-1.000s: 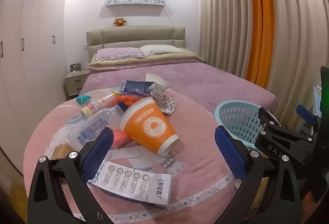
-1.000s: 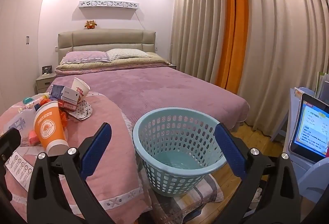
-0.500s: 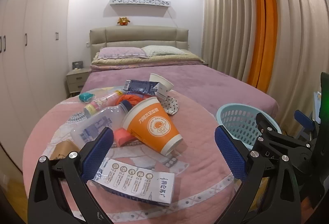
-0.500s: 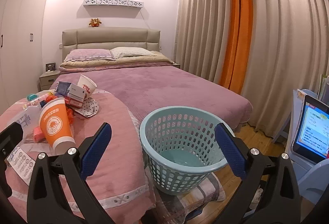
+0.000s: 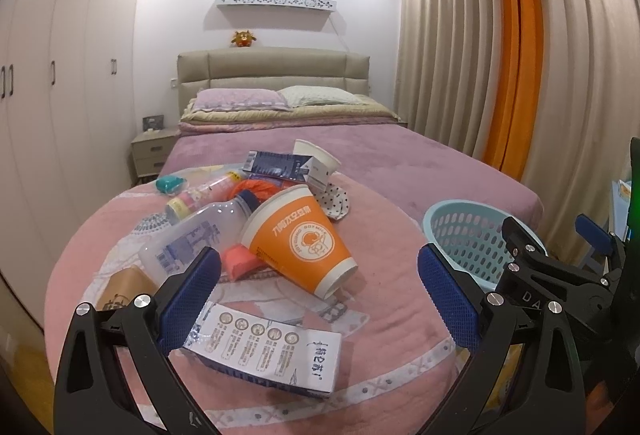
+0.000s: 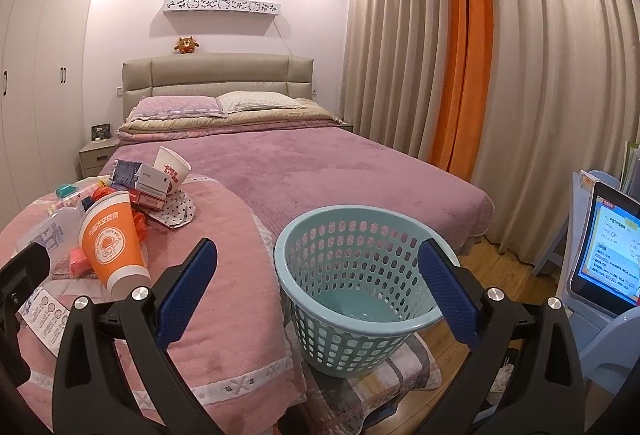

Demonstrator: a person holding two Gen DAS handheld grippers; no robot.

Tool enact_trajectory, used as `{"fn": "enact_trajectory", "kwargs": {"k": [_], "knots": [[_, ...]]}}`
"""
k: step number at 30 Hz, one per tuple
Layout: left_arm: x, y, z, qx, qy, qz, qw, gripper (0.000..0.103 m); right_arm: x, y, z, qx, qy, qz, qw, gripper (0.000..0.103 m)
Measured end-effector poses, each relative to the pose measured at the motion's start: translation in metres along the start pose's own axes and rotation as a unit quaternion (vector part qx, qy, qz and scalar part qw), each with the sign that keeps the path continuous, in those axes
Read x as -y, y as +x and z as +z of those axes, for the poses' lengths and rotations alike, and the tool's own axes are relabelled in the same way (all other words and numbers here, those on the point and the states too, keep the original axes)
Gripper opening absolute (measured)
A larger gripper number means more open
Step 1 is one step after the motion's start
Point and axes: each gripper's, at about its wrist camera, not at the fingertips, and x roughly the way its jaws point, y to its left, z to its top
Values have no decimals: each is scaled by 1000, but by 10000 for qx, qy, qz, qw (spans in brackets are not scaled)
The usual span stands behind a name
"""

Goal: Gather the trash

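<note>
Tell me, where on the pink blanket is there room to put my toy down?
The pink blanket is bare between the orange cup and the blue basket, down to the white patterned border. The purple bedspread behind the pile is bare too. It is crowded on the left, where the clear bottle, boxes and cups lie heaped together.
</note>
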Motion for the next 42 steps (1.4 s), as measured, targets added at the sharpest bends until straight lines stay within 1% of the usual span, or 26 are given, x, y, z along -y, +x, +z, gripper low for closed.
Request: {"fn": "enact_trajectory", "kwargs": {"k": [9,21,31,35,36,38,41,42], "knots": [[-3,-3,0,47,-17,-6,10000,96,1,-2,1,46,65,25,10000,96],[-11,2,1,-56,-172,-92,9998,96,-2,-1,1,-22,47,113,9999,96],[-11,2,0,-50,-183,-86,9998,96,-4,0,2,-36,24,108,9999,96],[-18,1,3,-37,-219,-71,9997,96,-7,1,3,-12,-5,45,10000,95],[-22,-1,4,-12,-245,-34,9997,96,-7,0,3,-8,0,73,10000,95],[-30,-2,7,11,-311,-15,9995,96,-9,1,4,-12,-31,111,9999,89],[-49,-7,12,37,-388,26,9992,95,-14,0,5,5,-147,200,9997,84],[-60,-9,15,77,-408,112,9991,95,-16,0,5,10,-175,252,9995,83]]}}
